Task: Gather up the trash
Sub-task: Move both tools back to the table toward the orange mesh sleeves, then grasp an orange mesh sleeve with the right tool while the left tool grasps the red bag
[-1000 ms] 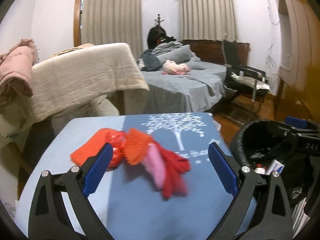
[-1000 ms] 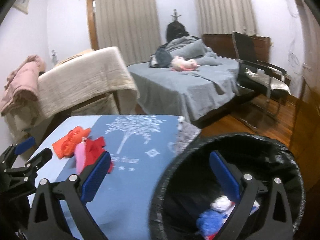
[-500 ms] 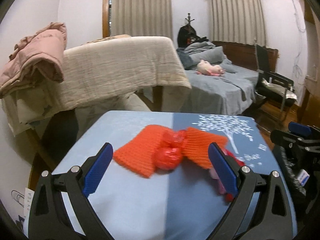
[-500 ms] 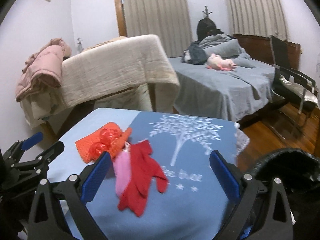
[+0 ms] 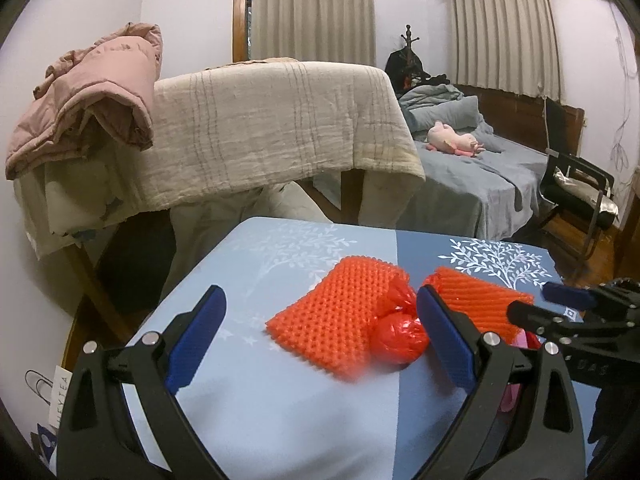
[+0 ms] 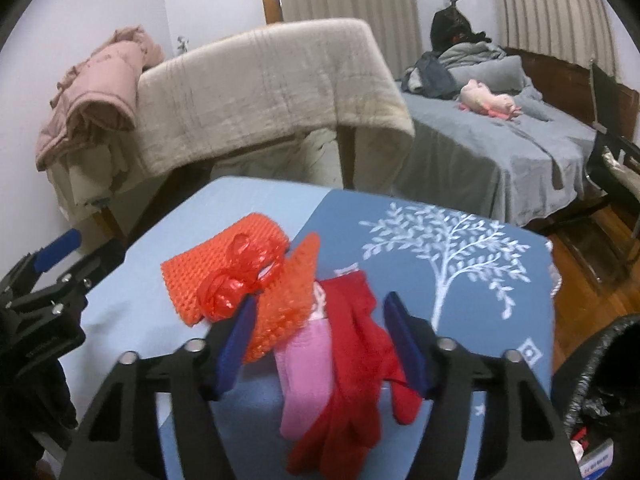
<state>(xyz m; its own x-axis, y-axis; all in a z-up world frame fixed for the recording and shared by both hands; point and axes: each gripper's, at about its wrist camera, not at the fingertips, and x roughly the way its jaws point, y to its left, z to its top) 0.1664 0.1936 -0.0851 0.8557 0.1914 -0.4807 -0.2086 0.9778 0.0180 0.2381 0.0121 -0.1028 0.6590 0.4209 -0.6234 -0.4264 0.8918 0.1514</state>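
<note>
While a blue-clothed table (image 5: 280, 412) fills the foreground of a bedroom, the job of collecting trash is judged to be only partly done. A bed (image 6: 500, 148) and a draped blanket (image 5: 280, 128) are seen behind the table, and a black-lined bin (image 6: 600, 380) is glimpsed at the lower right edge of the right view, with a few scraps already lying inside it. Several pieces are left on the cloth in a loose heap: two orange foam nets (image 5: 340, 316), a crumpled red bag (image 5: 400, 336) touching them, a red glove (image 6: 360, 360) and a pink piece (image 6: 308, 368) lying against the glove.

The left gripper (image 5: 320, 344) is held low over the table with its jaws wide apart, the nearer net and the red bag being framed between the blue pads, though nothing is clamped. The right gripper (image 6: 320, 336) is held over the glove and the pink piece, its jaws apart but narrower, with the pads set on either side of the pile; whether the pads are already touching the fabric cannot be told. Neither claw is seen to be carrying anything.

All of the heap is therefore counted as still to be picked up and carried across to the bin, which is placed just beside the table's right edge. The glove and pink piece are judged to be the likeliest next pick.
</note>
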